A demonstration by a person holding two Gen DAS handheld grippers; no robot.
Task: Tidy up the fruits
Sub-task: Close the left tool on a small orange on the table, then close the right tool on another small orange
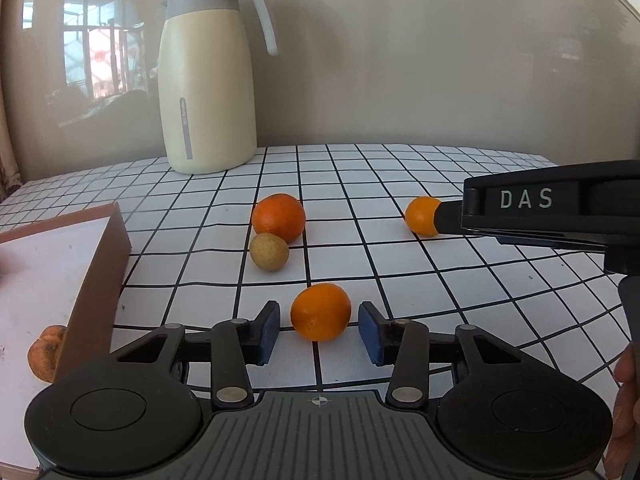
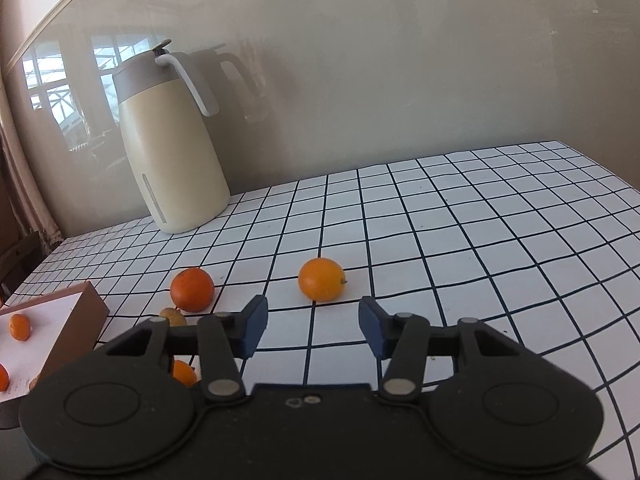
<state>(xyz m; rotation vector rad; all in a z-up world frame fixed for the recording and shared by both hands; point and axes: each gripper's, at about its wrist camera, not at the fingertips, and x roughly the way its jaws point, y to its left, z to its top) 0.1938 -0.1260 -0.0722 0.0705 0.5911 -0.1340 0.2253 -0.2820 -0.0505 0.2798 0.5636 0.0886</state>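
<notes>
Two grippers over grid-pattern tablecloth [image 1: 400,280], both spread wide, neither gripping. Left gripper [image 1: 318,330]: near orange [image 1: 321,312] lies between its blue pads [image 1: 269,330], gap either side. Right gripper [image 2: 313,330]: right-hand orange [image 2: 322,285] just beyond fingertips, apart from them. Left side: brown box [image 1: 96,280], white inside, small oranges in it [image 2: 19,326]; wrinkled orange fruit [image 1: 46,354] against its outer wall. Mid-table: tan round fruit [image 1: 269,251] touching big orange [image 1: 279,217]. Far back, by wall: cream thermos jug [image 1: 206,80].
</notes>
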